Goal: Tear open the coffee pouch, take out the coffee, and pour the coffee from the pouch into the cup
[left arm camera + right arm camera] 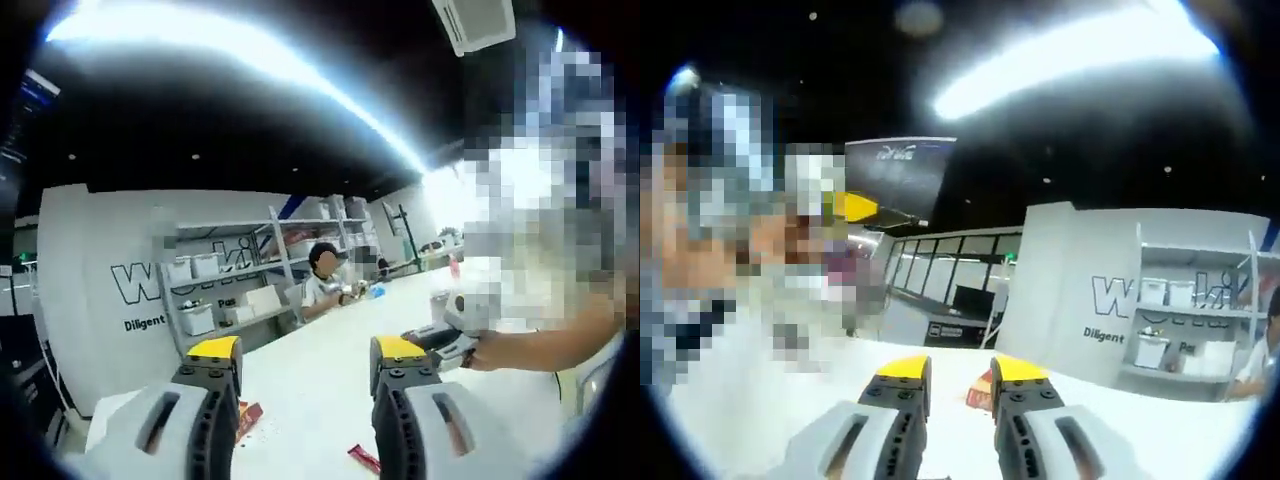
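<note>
In the left gripper view, the left hand-held gripper hangs with jaws spread wide over the white worktop. Two small red foil coffee pouches lie there: one by the left jaw, another by the right. The right hand-held gripper has jaws slightly apart; a red packet, possibly another pouch, sits just beyond them.

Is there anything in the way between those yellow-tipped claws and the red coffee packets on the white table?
Nothing visible blocks them. The left gripper hangs open above the white table, with red packets lying in the open below it. The right gripper has a red packet just beyond its tips.
</note>
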